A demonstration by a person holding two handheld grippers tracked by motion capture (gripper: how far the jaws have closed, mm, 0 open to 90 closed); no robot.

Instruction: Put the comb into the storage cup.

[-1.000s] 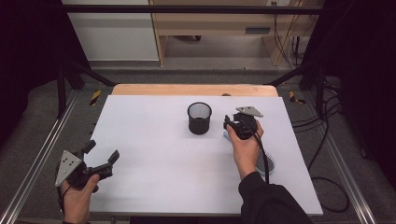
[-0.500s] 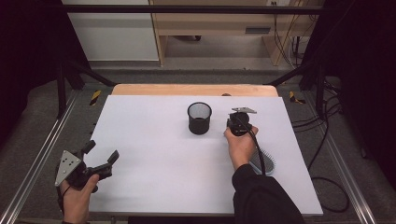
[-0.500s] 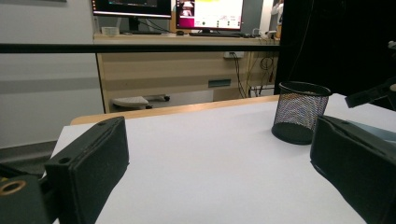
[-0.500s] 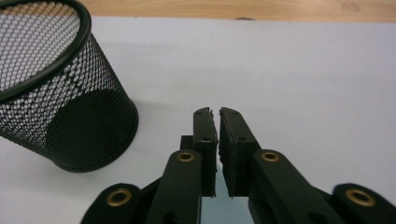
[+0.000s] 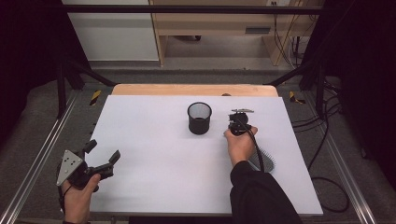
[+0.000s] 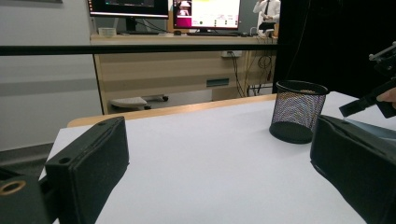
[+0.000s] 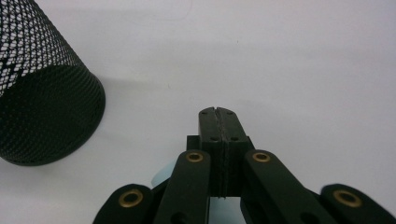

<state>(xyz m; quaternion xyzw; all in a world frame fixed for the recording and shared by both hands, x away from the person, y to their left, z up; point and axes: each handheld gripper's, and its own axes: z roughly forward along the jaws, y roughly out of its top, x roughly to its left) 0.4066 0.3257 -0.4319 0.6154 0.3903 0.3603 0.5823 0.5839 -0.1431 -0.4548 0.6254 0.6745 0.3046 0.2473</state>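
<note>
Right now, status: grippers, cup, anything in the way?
Left gripper open, idle. Right gripper jaws shut, nothing between them, beside mesh cup, not touching. Cup upright on table. Nothing between them.

Count of things on the white table

There is 1 black mesh cup point(image 5: 199, 118) standing on 1 white table point(image 5: 154, 154), and 1 grey brush-like thing point(image 5: 265, 161) lies near the right hand, partly hidden by the sleeve. There are 2 grippers: 1 left gripper point(image 5: 100, 156) and 1 right gripper point(image 5: 237, 125), each held by 1 hand, so 2 hands. Each gripper has 2 black jaws. In the left gripper view, 2 monitors point(image 6: 206, 14) stand on 1 desk behind.
</note>
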